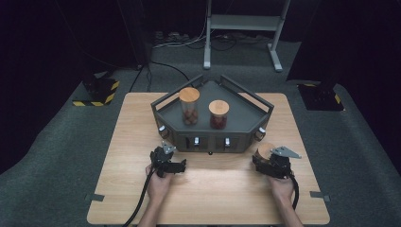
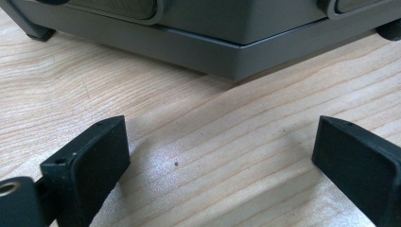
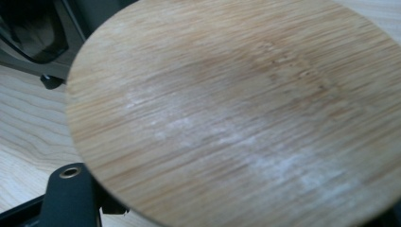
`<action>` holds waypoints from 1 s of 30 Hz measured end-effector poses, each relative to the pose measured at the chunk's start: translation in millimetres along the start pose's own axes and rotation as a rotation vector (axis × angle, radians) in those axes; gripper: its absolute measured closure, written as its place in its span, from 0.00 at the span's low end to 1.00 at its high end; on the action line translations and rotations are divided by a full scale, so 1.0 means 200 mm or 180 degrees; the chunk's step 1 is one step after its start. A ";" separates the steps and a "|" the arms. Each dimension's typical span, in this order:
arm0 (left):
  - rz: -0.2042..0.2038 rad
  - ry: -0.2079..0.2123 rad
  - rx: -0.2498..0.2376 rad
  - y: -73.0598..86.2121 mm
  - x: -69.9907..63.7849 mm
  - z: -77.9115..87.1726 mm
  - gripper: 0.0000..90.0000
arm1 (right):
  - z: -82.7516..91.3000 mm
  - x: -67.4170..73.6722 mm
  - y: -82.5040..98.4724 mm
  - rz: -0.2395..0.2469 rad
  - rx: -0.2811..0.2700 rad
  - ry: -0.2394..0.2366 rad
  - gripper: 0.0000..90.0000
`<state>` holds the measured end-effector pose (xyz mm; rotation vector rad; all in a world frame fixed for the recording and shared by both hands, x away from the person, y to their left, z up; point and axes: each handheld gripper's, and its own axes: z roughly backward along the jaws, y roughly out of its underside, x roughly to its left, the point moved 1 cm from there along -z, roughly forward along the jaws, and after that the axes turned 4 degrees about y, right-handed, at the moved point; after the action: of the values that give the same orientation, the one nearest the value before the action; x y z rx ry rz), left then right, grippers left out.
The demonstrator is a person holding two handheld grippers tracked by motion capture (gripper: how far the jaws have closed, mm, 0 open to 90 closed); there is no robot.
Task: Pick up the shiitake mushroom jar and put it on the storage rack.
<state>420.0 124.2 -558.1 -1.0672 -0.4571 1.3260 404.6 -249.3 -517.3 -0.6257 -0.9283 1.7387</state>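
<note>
My right gripper [image 1: 267, 158] sits at the right side of the table [image 1: 208, 198], just in front of the right corner of the grey tray [image 1: 246, 111]. Its jaws are closed on a jar with a round wooden lid [image 1: 265, 150]; in the right gripper view that lid [image 3: 236, 113] is right up against the camera, its pale grain running across and a chalky smear near the middle. The glass below the lid is hidden from me, so I cannot tell what the jar holds. The jar stands on the table, off the tray, touching nothing else that I can see.

My left gripper [image 1: 165, 158] rests low over the table, just in front of the left half of the tray. In the left gripper view its jaws stand wide apart with bare wood between them, and the tray's dark base edge [image 2: 208, 47] crosses the top of the picture, near but not touching.

On the tray stand two more jars with wooden lids: a taller jar [image 1: 189, 106] on the left with brownish pieces inside, and a shorter jar [image 1: 218, 115] just beside it on the right with darker reddish contents. Both are upright and apart from each other.
</note>
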 end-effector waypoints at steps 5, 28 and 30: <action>0.0000 0.0000 0.0000 0.00 0.00 0.00 0.05 | 0.02 0.01 -0.02 0.0035 -0.0020 -0.0017 0.28; 0.0002 0.0003 0.0000 0.00 0.00 0.00 0.05 | 0.08 0.00 -0.11 0.0041 -0.0017 -0.0043 0.28; 0.0002 0.0002 -0.0001 0.00 0.00 0.00 0.05 | 0.09 0.00 -0.11 0.0039 -0.0012 -0.0049 0.28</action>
<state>420.1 124.2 -558.1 -1.0682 -0.4565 1.3262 403.0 -250.1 -489.0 -0.6224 -0.9406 1.7554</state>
